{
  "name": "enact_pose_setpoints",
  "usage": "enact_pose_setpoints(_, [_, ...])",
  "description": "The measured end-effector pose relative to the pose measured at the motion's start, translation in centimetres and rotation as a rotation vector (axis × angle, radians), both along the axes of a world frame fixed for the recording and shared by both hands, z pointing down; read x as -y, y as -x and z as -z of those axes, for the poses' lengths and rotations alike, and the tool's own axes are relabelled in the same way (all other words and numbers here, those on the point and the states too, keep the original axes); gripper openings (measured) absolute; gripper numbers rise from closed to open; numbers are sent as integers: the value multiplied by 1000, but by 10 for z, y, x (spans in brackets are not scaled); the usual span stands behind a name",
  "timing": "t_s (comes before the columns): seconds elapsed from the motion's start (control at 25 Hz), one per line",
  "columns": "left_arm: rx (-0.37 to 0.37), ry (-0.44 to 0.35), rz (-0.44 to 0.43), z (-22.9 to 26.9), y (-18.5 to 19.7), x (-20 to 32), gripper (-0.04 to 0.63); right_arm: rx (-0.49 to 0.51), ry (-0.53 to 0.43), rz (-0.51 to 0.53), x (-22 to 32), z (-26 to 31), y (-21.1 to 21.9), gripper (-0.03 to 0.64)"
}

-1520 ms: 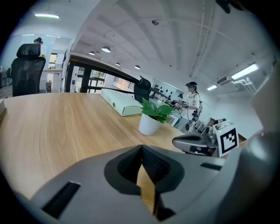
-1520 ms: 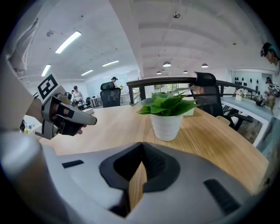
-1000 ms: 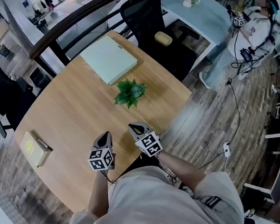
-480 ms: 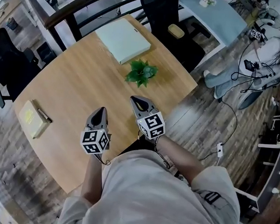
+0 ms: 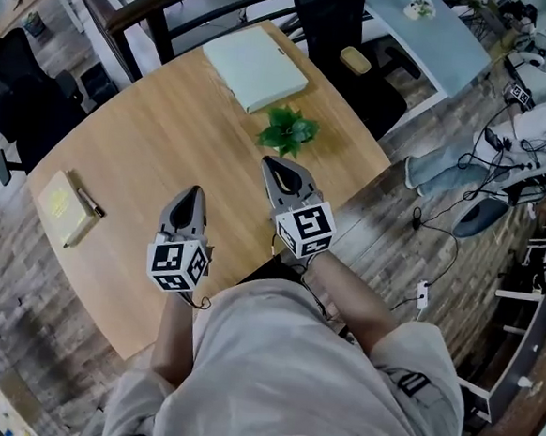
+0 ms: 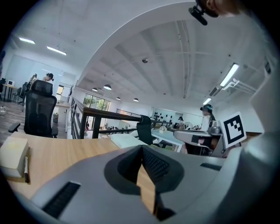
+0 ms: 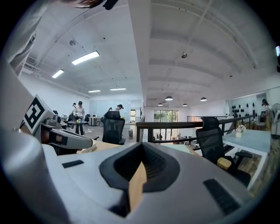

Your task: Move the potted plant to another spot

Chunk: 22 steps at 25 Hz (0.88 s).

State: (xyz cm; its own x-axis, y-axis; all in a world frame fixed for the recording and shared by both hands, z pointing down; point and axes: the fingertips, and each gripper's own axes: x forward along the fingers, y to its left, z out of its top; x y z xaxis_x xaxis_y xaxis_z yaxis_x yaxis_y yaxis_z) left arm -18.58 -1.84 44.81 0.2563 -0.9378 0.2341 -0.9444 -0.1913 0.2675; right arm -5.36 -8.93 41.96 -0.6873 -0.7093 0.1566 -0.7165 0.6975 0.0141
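Note:
The small potted plant (image 5: 289,129) with green leaves stands on the round wooden table (image 5: 148,137), near its far right edge. My right gripper (image 5: 274,163) is shut and empty, held in the air just short of the plant, its tip pointing at it. To its left my left gripper (image 5: 189,193) is also shut and empty over the table's near part. In both gripper views the jaws meet at the tip, left gripper (image 6: 142,148) and right gripper (image 7: 141,146), and the plant is hidden from them.
A pale green flat box (image 5: 255,67) lies behind the plant. A yellow notepad with a pen (image 5: 62,207) lies at the table's left edge. A black office chair (image 5: 332,10) and a dark railing (image 5: 139,9) stand beyond the table. Cables (image 5: 442,216) run over the floor at right.
Both grippers have risen toward the head camera and moved forward a little; the right one now reaches closer to the plant. The plant has stayed in place on the table.

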Motion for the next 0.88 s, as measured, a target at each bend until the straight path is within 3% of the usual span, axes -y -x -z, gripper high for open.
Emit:
enact_pose_setpoints(0.48, [14, -182, 43, 86, 9, 11, 12, 43, -154, 36, 7, 78, 15, 3])
enact_pose_setpoints(0.88, [90, -202, 94, 102, 13, 18, 12, 44, -193, 33, 16, 96, 6, 3])
